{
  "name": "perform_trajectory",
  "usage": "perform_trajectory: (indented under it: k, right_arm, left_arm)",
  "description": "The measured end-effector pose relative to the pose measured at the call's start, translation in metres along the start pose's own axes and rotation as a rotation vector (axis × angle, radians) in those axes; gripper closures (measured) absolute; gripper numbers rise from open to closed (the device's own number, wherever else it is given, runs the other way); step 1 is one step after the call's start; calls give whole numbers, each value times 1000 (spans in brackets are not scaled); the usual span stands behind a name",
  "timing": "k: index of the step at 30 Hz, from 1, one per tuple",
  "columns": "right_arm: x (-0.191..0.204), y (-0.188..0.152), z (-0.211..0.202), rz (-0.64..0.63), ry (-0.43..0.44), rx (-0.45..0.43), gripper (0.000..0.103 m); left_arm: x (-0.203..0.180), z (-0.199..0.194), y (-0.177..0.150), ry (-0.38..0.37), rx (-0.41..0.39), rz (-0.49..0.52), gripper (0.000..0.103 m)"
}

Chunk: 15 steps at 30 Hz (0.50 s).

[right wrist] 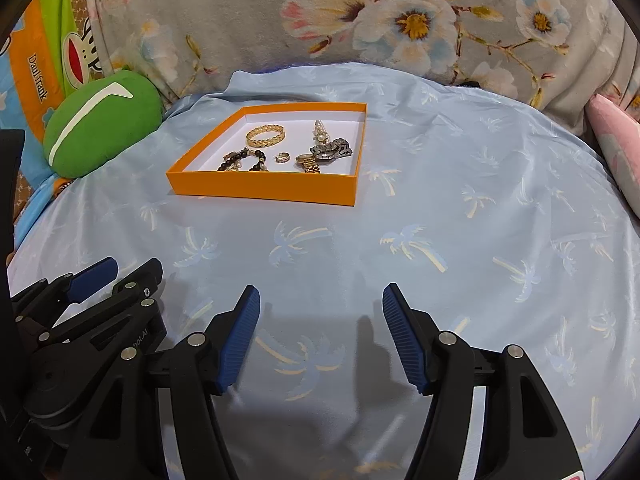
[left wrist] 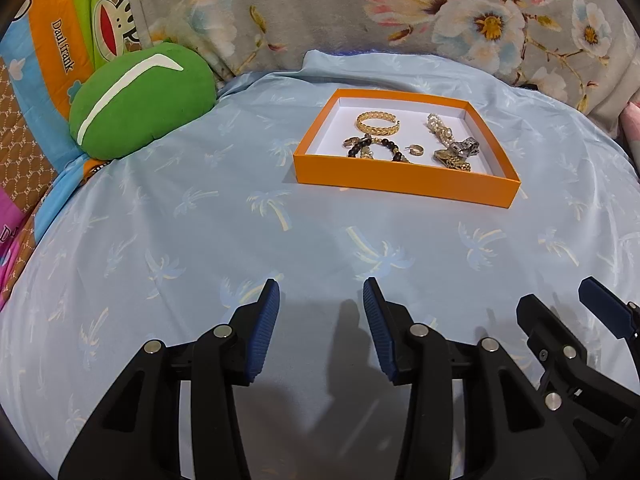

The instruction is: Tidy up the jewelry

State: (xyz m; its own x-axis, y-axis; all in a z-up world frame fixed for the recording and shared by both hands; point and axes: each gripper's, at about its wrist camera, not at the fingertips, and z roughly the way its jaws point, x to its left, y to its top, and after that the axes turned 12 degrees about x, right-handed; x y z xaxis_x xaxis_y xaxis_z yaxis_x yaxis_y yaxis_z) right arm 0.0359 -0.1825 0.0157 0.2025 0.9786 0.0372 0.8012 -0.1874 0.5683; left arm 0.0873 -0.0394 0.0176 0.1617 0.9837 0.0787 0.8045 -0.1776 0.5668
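Observation:
An orange shallow box (left wrist: 404, 180) (right wrist: 260, 188) lies on the pale blue sheet ahead of both grippers. Inside it are a gold woven bangle (left wrist: 378, 122) (right wrist: 266, 136), a dark beaded bracelet (left wrist: 372, 148) (right wrist: 242, 160), a small ring (left wrist: 416, 150) (right wrist: 281, 157), a pearl strand (left wrist: 438, 128) (right wrist: 322, 130) and a tangle of metal watches (left wrist: 456, 154) (right wrist: 332, 150). My left gripper (left wrist: 321, 284) (right wrist: 134, 266) is open and empty, low over the sheet, well short of the box. Beside it, my right gripper (right wrist: 321, 288) (left wrist: 556, 292) holds nothing and its jaws are still opening.
A green round cushion (left wrist: 140, 100) (right wrist: 100, 124) rests at the left by a colourful cartoon pillow (left wrist: 52, 60). A grey floral blanket (left wrist: 400, 20) runs along the back. A pink pillow (right wrist: 616, 148) lies at the right edge. The palm-print sheet (right wrist: 440, 220) stretches between grippers and box.

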Motion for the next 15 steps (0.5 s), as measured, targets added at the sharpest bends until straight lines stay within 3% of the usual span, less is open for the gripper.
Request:
perform_trajectory:
  k: [15]
  right_arm:
    - [-1, 0, 0, -1, -4, 0, 40]
  left_arm:
    - [2, 1, -1, 9, -1, 0, 61]
